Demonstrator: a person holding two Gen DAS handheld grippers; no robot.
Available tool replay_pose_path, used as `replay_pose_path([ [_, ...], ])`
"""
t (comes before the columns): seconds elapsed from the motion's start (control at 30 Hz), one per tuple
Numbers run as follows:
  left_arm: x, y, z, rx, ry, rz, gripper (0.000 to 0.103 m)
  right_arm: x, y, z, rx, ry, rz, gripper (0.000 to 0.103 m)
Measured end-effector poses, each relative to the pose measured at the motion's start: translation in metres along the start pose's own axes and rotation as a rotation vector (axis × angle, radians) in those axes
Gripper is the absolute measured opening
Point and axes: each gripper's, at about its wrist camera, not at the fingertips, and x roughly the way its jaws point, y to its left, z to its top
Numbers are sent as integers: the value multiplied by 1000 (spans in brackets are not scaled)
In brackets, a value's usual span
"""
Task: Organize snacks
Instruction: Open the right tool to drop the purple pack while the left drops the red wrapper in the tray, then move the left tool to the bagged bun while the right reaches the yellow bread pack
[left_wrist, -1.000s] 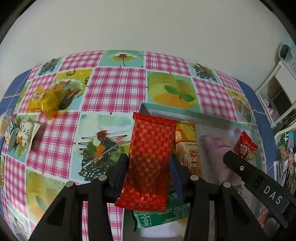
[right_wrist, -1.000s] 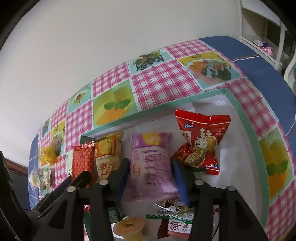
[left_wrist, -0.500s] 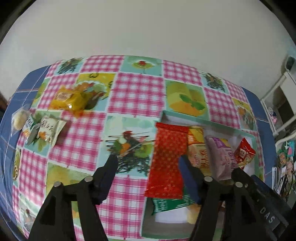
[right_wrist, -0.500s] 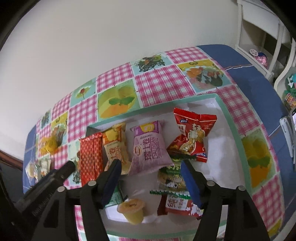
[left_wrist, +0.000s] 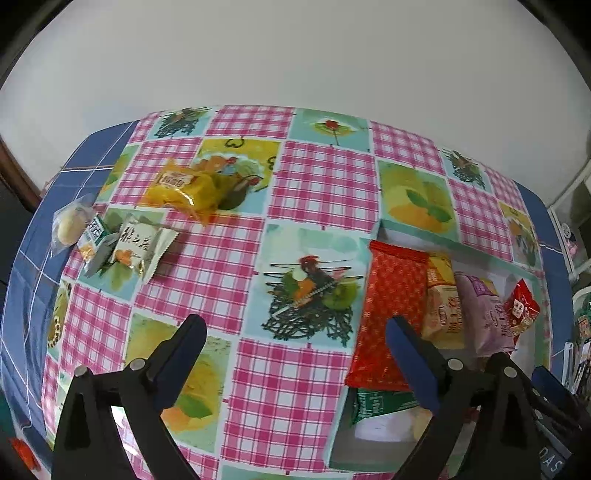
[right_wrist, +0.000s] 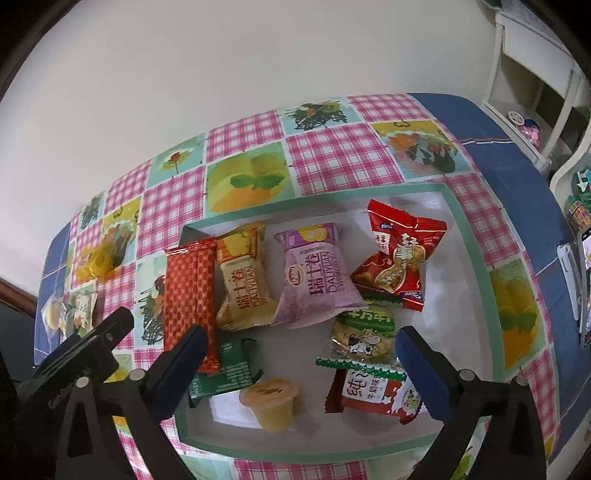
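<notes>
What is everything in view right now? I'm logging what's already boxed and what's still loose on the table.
tray: 1, white with green rim, on the tablecloth
patterned packet: 1, red, at the tray's left edge
yellow roll packet: 1, in tray
purple roll packet: 1, in tray, middle
red nut packet: 1, in tray
green cow packet: 1, in tray
red milk packet: 1, in tray, near edge
dark green packet: 1, in tray, partly under the patterned packet
jelly cup: 1, orange-yellow, in tray
yellow bag: 1, loose on cloth
small packets: about 3, pale, loose at the far left
tablecloth: 1, pink check with fruit panels
left gripper: open, empty
right gripper: open, empty
</notes>
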Motion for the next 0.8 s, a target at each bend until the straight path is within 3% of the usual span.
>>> replay_pose_path([
  [0.43,-3,15,-10,-15,19,42,98,-13,3,-10,4,-51,-1,103],
  [0.67,-17,22,-15,-7,-12,44,98,-26,8,-14,-10,-101,-19,103],
  [0.8,-24,28,-18,-19,-31,21,98,-29,11,-14,10,-107,12,103],
])
